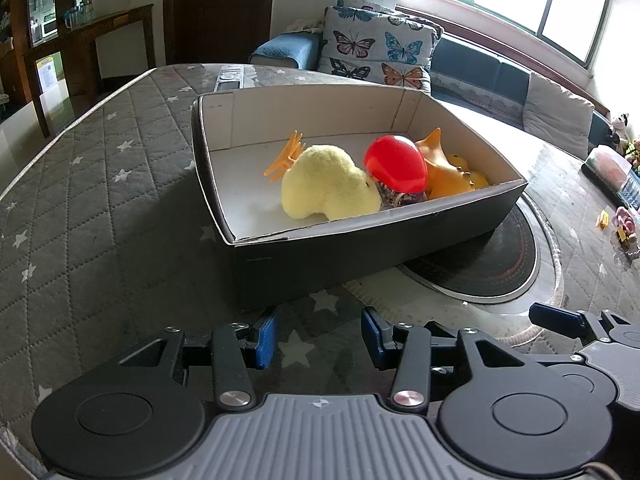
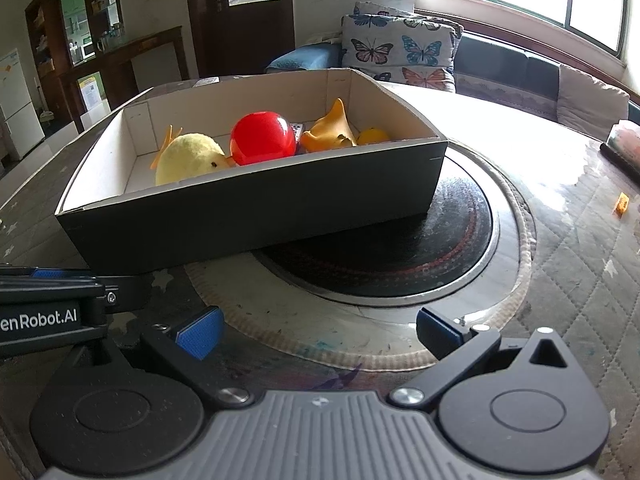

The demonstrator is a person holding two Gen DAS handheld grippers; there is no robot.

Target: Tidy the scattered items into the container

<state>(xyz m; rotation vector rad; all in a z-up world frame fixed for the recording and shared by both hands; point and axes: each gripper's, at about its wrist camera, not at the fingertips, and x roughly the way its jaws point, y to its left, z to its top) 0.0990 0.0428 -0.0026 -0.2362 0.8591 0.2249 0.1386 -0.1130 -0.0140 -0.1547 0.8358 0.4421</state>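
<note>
A black cardboard box (image 1: pixel 320 256) (image 2: pixel 248 216) with a white inside stands on the table, partly over a round dark hotplate. In it lie a yellow plush chick (image 1: pixel 326 188) (image 2: pixel 188 158), a red ball (image 1: pixel 396 168) (image 2: pixel 262 138), an orange rubber toy (image 1: pixel 440 164) (image 2: pixel 330 130), a small yellow toy (image 1: pixel 476 178) (image 2: pixel 372 136) and an orange clip (image 1: pixel 286 156). My left gripper (image 1: pixel 318 338) hovers open and empty in front of the box. My right gripper (image 2: pixel 318 330) is open wide and empty, low over the hotplate's rim.
The round hotplate (image 1: pixel 492 260) (image 2: pixel 400 248) is sunk into the quilted grey table cover (image 1: pixel 100 208). Small toys (image 1: pixel 624 226) and a packet (image 1: pixel 608 168) lie at the table's right edge. A remote (image 1: pixel 228 76) lies behind the box. A sofa with butterfly cushions (image 1: pixel 376 48) stands beyond.
</note>
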